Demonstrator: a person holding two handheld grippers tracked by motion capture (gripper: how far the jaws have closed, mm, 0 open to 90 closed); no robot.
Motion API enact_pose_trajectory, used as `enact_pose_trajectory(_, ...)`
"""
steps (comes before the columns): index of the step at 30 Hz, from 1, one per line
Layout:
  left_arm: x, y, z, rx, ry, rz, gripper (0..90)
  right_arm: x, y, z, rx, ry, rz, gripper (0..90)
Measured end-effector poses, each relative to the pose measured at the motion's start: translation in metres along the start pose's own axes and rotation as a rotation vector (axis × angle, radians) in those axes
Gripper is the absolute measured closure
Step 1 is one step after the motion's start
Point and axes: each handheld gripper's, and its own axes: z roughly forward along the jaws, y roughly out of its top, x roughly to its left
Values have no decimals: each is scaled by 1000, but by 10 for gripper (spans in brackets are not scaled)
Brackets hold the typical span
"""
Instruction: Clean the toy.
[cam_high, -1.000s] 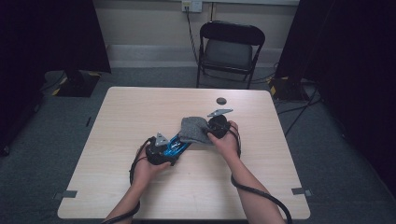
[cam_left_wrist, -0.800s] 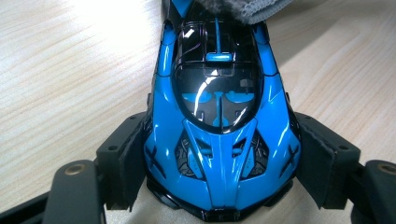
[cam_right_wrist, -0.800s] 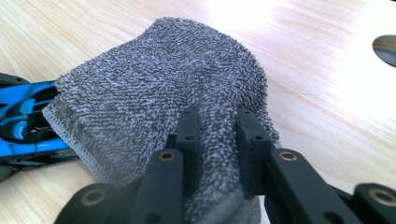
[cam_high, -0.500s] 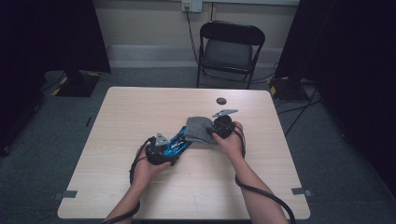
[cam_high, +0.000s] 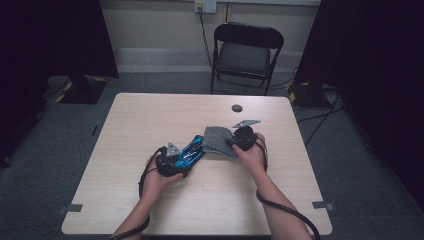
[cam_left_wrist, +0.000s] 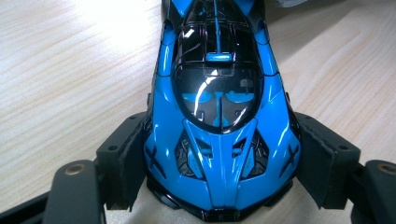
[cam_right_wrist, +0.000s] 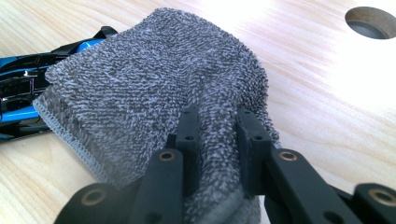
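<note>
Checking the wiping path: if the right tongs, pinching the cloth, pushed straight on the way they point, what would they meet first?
Probably the blue car: the cloth held by the right tongs already drapes its near end.

My left gripper (cam_high: 172, 161) is black with a grey three-cornered plate on top; my right gripper (cam_high: 244, 136) matches it. Brass-coloured pivot pins stud my black jaw arms, small screws dot the flat pads. Black cables trail toward six o'clock along my bare forearms.
</note>
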Motion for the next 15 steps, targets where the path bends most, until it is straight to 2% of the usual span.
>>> enact_pose_trajectory(15,0,0,0,0,0,1,260,-13,-12,-10,-5,-15,10,737)
